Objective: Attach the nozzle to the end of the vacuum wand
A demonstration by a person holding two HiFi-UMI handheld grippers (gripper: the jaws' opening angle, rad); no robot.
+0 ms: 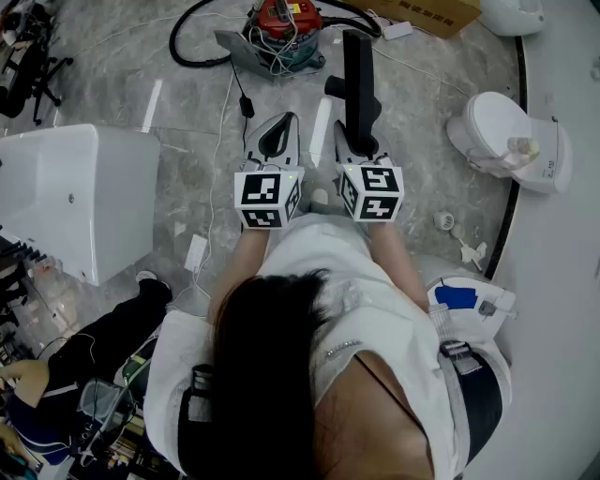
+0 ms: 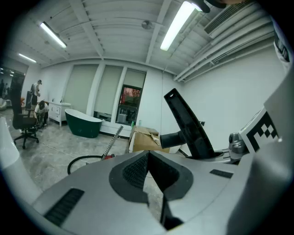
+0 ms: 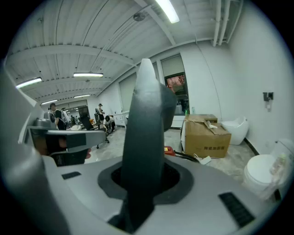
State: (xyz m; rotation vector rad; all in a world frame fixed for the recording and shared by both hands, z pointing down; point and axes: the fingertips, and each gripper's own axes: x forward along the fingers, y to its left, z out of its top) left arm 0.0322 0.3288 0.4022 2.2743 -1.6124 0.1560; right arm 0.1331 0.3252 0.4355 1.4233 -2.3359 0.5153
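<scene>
The black vacuum nozzle (image 1: 357, 80) stands upright in my right gripper (image 1: 360, 148), which is shut on its lower end. In the right gripper view the nozzle (image 3: 146, 124) rises out of the jaws and fills the centre. My left gripper (image 1: 274, 142) hovers just left of it, shut with nothing between its pads (image 2: 138, 172). From the left gripper view the nozzle (image 2: 189, 126) shows tilted at the right. A thin metal wand (image 2: 113, 141) leans up from the red vacuum (image 1: 285, 21) on the floor ahead; its black hose (image 1: 187, 49) curls to the left.
A white bathtub (image 1: 67, 195) stands at the left and a white toilet (image 1: 508, 139) at the right. A cardboard box (image 3: 206, 133) sits beyond the vacuum. Cables trail over the grey floor. A person crouches at lower left (image 1: 56, 375). A green tub (image 2: 83, 124) stands far off.
</scene>
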